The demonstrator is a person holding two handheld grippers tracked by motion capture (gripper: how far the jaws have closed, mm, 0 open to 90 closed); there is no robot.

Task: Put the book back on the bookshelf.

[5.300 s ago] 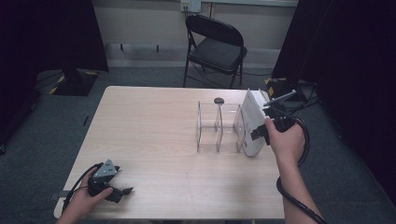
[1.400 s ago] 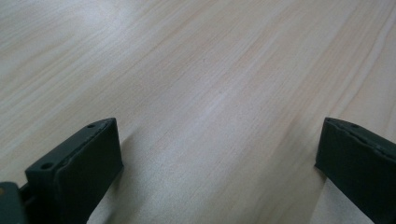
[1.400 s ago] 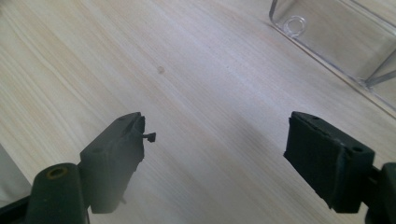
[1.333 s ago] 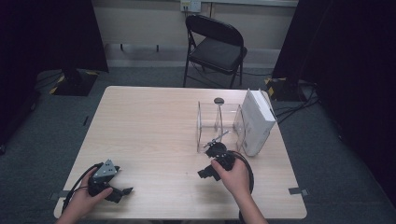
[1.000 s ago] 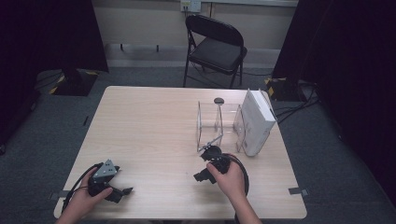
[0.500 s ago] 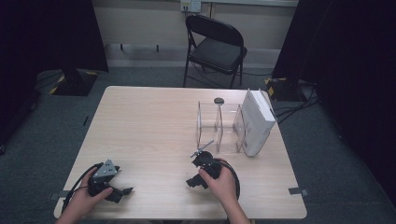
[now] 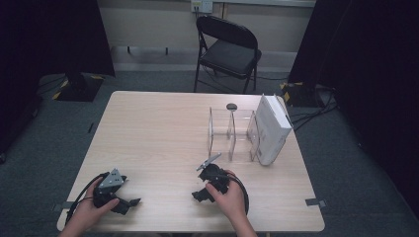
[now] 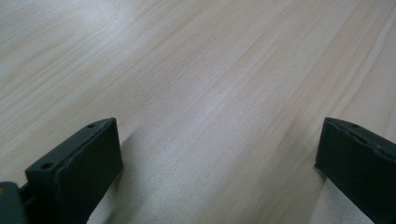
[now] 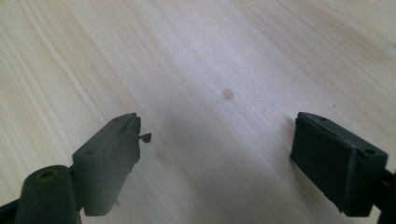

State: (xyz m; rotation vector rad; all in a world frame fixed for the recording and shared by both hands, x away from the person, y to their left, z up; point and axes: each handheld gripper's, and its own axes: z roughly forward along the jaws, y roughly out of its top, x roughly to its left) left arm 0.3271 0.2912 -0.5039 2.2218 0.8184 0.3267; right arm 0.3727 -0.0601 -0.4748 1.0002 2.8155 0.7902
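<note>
My right gripper (image 7: 198, 194) rests low on the wooden table (image 7: 158, 133), near the front edge and in front of the clear rack (image 7: 231, 134). Its jaws point left and toward the front. In the right gripper view the right gripper (image 9: 219, 144) stands open over bare wood; its jaws have just been opening, with nothing between them. A white box (image 7: 271, 129) leans upright against the rack's right end. My left gripper (image 7: 129, 202) lies at the front left corner, and in the left gripper view the left gripper (image 8: 215, 154) is wide open over bare wood.
A small dark disc (image 7: 231, 106) lies behind the rack. A black folding chair (image 7: 228, 49) stands beyond the far edge. A strip of grey tape (image 7: 314, 202) marks the front right corner. A faint round spot (image 9: 227, 94) shows on the wood ahead of the right jaws.
The right hand, earlier at the white box by the rack, has come toward the front edge and leftward, sinking to the table. The left hand has stayed put.
</note>
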